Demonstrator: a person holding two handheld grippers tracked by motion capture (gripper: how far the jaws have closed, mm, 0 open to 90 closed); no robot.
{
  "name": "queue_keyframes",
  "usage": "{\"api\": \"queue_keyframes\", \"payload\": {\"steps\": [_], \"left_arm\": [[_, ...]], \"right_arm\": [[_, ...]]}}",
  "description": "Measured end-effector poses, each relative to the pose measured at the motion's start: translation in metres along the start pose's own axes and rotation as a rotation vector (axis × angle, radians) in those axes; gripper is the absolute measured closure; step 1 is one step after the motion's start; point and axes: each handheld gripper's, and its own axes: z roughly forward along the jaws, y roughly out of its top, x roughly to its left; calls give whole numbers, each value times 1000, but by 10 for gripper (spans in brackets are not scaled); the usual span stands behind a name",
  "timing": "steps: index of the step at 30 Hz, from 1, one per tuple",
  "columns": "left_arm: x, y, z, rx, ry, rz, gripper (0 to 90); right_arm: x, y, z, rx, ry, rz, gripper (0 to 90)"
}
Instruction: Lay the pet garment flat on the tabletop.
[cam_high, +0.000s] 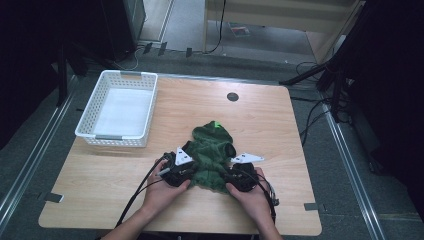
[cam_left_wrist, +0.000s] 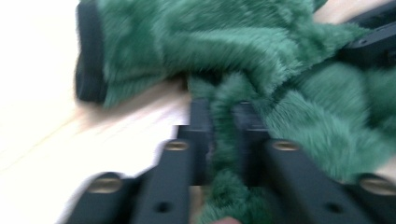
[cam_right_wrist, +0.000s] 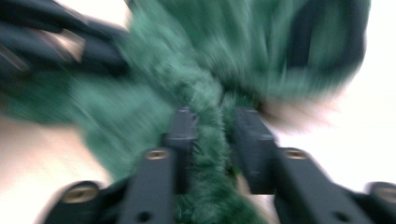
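Slippage threatens: each hand-held gripper, left (cam_left_wrist: 222, 119) and right (cam_right_wrist: 212, 123), pinches only a thin fold of the green fleece garment (cam_high: 212, 152), which could pull free.

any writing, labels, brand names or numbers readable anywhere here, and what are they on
None can be read. The green fleece garment has a small bright green patch near its top, too small to tell if it bears text. The white basket, the table and both grippers' black jaws show no lettering.
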Motion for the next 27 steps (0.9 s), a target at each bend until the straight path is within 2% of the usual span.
{"api": "queue_keyframes", "payload": {"steps": [1, 3, 4, 6, 7, 8, 9, 10, 12, 13, 15, 18, 20, 23, 24, 26, 27], "left_arm": [[-1, 0, -2, -7, -6, 2, 615], [3, 4, -6, -37, -47, -34, 549], [4, 6, -8, -51, -46, -50, 536], [6, 10, -11, -72, -47, -69, 530], [6, 12, -11, -76, -41, -76, 525], [6, 14, -10, -72, -31, -80, 520], [5, 15, -8, -63, -30, -86, 513], [4, 15, -5, -49, -24, -86, 505], [2, 14, 1, -33, -10, -77, 506], [2, 13, 4, -25, -7, -75, 516], [2, 11, 7, -16, 10, -66, 558], [2, 11, 9, -14, 14, -57, 622], [3, 13, 10, -12, 16, -50, 664], [3, 14, 11, -10, 33, -44, 703], [3, 15, 12, -11, 34, -43, 712], [4, 14, 13, -15, 41, -36, 719], [6, 14, 14, -12, 38, -33, 714]], "right_arm": [[1, 5, -8, -35, 29, -10, 600], [-3, 22, -26, -133, 69, 2, 540], [-7, 32, -32, -173, 55, 17, 534], [-17, 52, -34, -213, -23, 27, 538], [-22, 59, -31, -211, -61, 20, 534], [-30, 67, -22, -187, -107, 3, 531], [-40, 73, -9, -146, -149, 6, 528], [-51, 77, 4, -110, -172, 36, 529], [-71, 80, 27, -65, -168, 105, 557], [-76, 81, 35, -56, -149, 121, 575], [-80, 83, 51, -18, -113, 103, 659], [-79, 88, 65, 26, -99, 70, 804], [-78, 93, 74, 27, -111, 50, 889], [-79, 104, 83, 14, -132, 21, 900], [-79, 110, 86, -17, -141, 3, 900], [-78, 118, 86, -93, -102, -4, 891], [-78, 121, 86, -119, -86, -7, 844]]}}
